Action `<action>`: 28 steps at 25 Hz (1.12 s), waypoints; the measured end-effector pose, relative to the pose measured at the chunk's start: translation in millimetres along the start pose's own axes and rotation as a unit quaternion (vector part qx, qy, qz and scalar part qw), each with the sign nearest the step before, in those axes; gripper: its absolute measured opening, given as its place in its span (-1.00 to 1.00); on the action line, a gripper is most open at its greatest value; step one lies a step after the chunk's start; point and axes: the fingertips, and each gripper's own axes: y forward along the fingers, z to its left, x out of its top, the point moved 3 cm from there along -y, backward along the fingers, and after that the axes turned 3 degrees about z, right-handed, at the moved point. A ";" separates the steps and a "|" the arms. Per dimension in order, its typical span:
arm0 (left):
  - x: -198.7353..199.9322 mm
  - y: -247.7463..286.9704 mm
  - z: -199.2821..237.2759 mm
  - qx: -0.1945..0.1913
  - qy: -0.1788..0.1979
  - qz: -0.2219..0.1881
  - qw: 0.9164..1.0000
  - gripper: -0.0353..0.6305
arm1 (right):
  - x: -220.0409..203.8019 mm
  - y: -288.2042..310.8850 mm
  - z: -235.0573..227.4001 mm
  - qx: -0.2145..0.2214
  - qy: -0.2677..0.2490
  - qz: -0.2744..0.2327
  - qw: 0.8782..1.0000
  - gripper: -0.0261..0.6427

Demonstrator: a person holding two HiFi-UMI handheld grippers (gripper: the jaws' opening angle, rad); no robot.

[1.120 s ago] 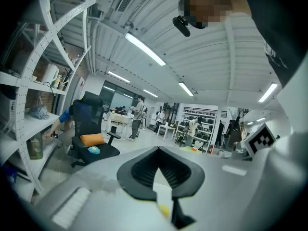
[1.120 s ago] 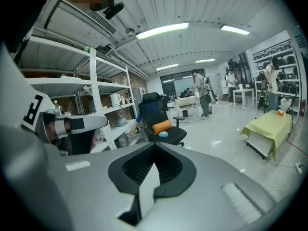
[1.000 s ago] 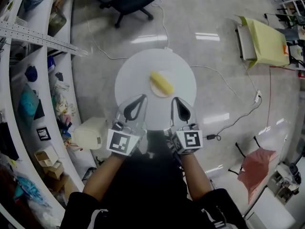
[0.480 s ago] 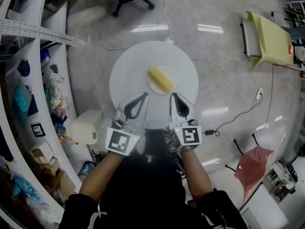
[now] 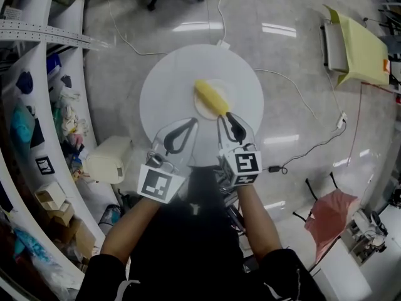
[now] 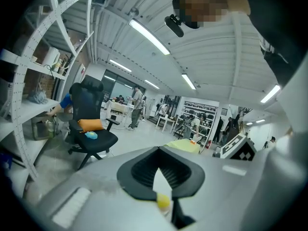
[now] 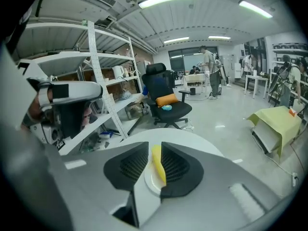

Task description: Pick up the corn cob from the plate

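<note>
Left gripper (image 5: 192,123): jaws together, empty, hovering at the table's (image 5: 160,86) 6 o'clock edge. Corn cob (image 5: 212,98): lying on the plate (image 5: 223,90) at table centre, running 10 to 4 o'clock. Right gripper (image 5: 225,116): jaws just opening, slightly apart, hovering at the cob's 4 o'clock end, gripping nothing. Reach seemingly in hand; next calling for straddling the cob, then closing.

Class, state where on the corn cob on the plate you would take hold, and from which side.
Take the corn cob across its middle, pressing on its two long sides. It lies flat on the plate, slanting from far-left to near-right in the head view, so come down from above, lined up along its length from the near-right end. The tapering ends would probably slip.
</note>
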 end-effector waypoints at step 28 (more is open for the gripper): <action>-31.8 28.3 17.3 -0.001 -0.040 0.022 0.999 -0.89 | -63.7 99.1 -22.6 0.038 -0.070 0.132 0.988 -0.09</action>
